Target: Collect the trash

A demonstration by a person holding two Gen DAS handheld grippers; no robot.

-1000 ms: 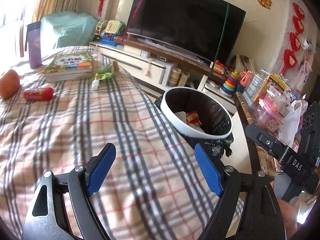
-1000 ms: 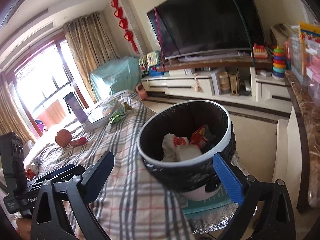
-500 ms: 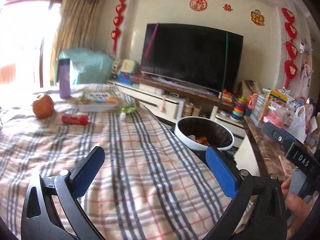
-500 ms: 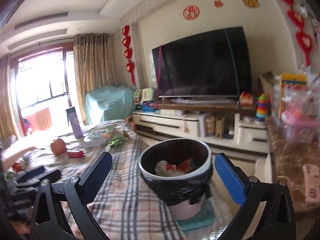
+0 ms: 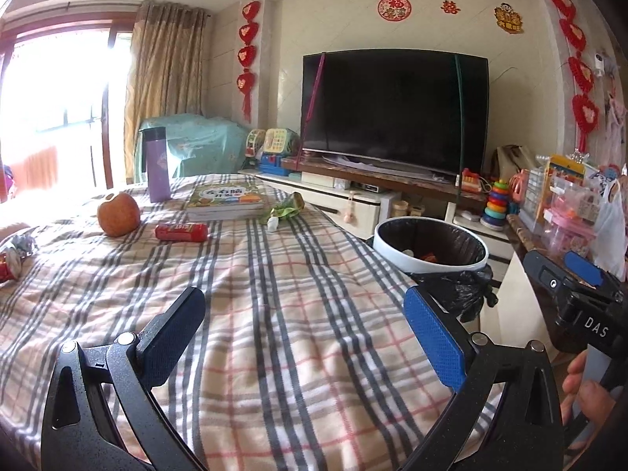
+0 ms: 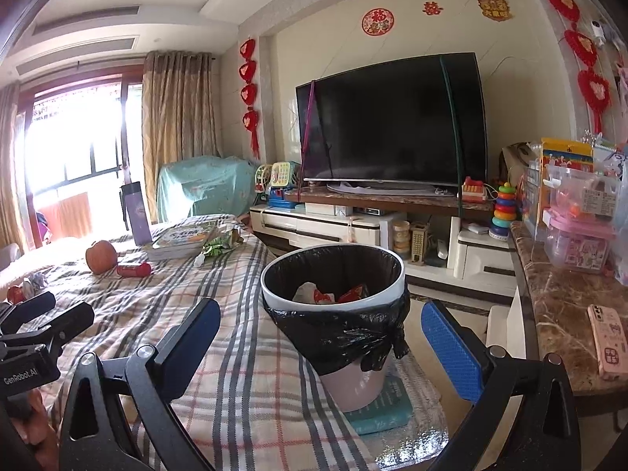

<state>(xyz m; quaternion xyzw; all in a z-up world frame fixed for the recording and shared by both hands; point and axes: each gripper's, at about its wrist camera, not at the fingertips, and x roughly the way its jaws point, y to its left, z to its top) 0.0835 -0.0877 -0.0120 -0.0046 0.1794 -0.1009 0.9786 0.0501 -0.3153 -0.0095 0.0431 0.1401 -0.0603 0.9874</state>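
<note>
A white trash bin [image 6: 271, 294] lined with a black bag stands beside the plaid-covered table [image 5: 314, 274], holding white paper and red wrappers [image 6: 353, 294]. My right gripper [image 6: 320, 325] is open; the bin shows ahead between its fingers, untouched. My left gripper [image 5: 304, 314] is open and empty over the cloth, with the bin [image 5: 392, 235] at its front right. On the table lie a red wrapper roll [image 5: 181, 231], a green wrapper [image 5: 286, 210] with a small white bottle, and crumpled wrappers [image 5: 15, 251] at the far left.
An apple [image 5: 117, 214], a book [image 5: 227, 196] and a purple flask [image 5: 157, 165] stand at the table's far end. A marble counter [image 6: 557, 314] on the right carries a pink phone [image 6: 606, 341] and plastic boxes. TV cabinet behind the bin.
Both grippers drew back from the bin and tilted up toward level, so the room's wall and ceiling came into view. The left jaws spread wider.
</note>
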